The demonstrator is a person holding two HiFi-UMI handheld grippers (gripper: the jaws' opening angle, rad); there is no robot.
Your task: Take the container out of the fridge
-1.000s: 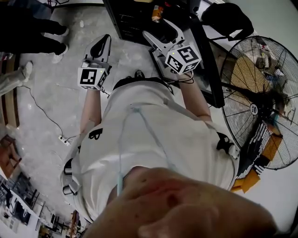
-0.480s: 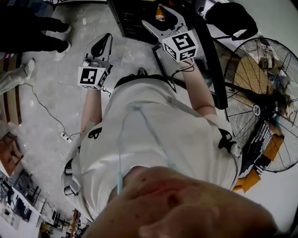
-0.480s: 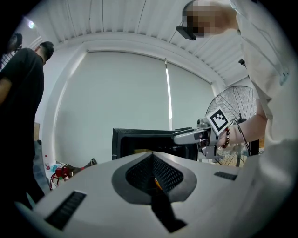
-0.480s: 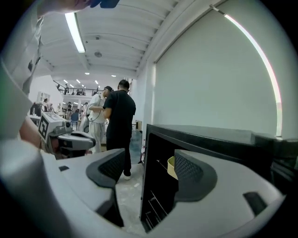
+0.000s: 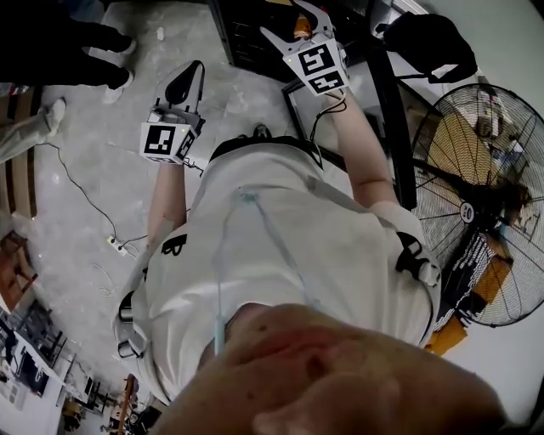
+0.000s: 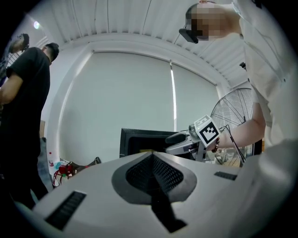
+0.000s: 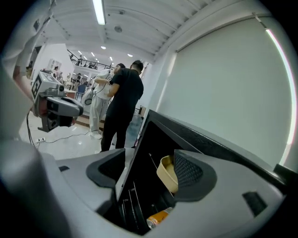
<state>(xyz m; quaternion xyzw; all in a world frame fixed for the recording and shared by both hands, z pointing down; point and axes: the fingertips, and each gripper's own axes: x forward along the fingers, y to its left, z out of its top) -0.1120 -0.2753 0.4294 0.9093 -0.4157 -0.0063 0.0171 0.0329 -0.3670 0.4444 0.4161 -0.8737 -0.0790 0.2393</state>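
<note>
The right claw [image 7: 149,163] stands with its jaws well apart, reached up to the open front of the black fridge [image 7: 195,137], and nothing is clamped between them. In the right gripper view the container [image 7: 166,174], a shallow tan tub, sits inside the fridge on an upper level, tilted so that its open side shows. It lies just at the inner face of the claw's right-hand jaw, which hides part of it; whether the two touch cannot be told. The fridge's front edge runs down between the two jaws. Below the container, past the wire racks [image 7: 132,204], lies an orange can [image 7: 159,217].

In the head view the right claw [image 5: 295,24] is held out ahead over the fridge [image 5: 246,47]. The left claw [image 5: 189,78] hangs back above the floor, its jaws pressed together with nothing in them [image 6: 152,163].
</note>
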